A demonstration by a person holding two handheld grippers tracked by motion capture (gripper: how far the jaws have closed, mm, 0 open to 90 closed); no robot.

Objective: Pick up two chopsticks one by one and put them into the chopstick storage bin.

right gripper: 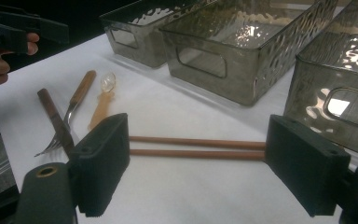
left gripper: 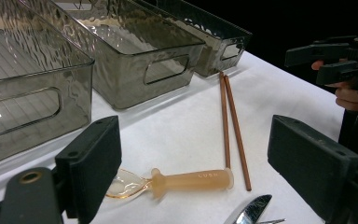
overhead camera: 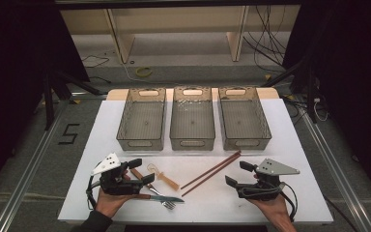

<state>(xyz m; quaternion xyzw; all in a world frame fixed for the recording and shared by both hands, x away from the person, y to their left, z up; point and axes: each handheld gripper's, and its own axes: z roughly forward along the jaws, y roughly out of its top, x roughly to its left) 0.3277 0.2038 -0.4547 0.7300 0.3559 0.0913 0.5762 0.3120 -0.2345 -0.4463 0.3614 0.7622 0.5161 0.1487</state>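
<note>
My left gripper [overhead camera: 142, 170] is open at the front left of the white table, its jaws wide apart around bare cloth [left gripper: 198, 158]. Just ahead of it lies an amber plastic spoon [overhead camera: 163, 177] [left gripper: 191, 179]. A wooden-handled fork [overhead camera: 170, 205] [right gripper: 70, 109] and a dark-handled knife [overhead camera: 166, 198] [right gripper: 56, 121] lie crossed beside that gripper. Two brown chopsticks [overhead camera: 211, 172] [left gripper: 230, 126] [right gripper: 196, 147] lie side by side in the middle. My right gripper [overhead camera: 238, 174] is open at the front right, its jaws [right gripper: 196, 168] either side of the chopsticks' near part without touching them.
Three clear grey bins stand in a row at the back: left [overhead camera: 140, 143], middle [overhead camera: 192, 143] and right [overhead camera: 247, 143], all with nothing inside. The white cloth ends close behind both hands. Black frame legs and cables stand beyond the table.
</note>
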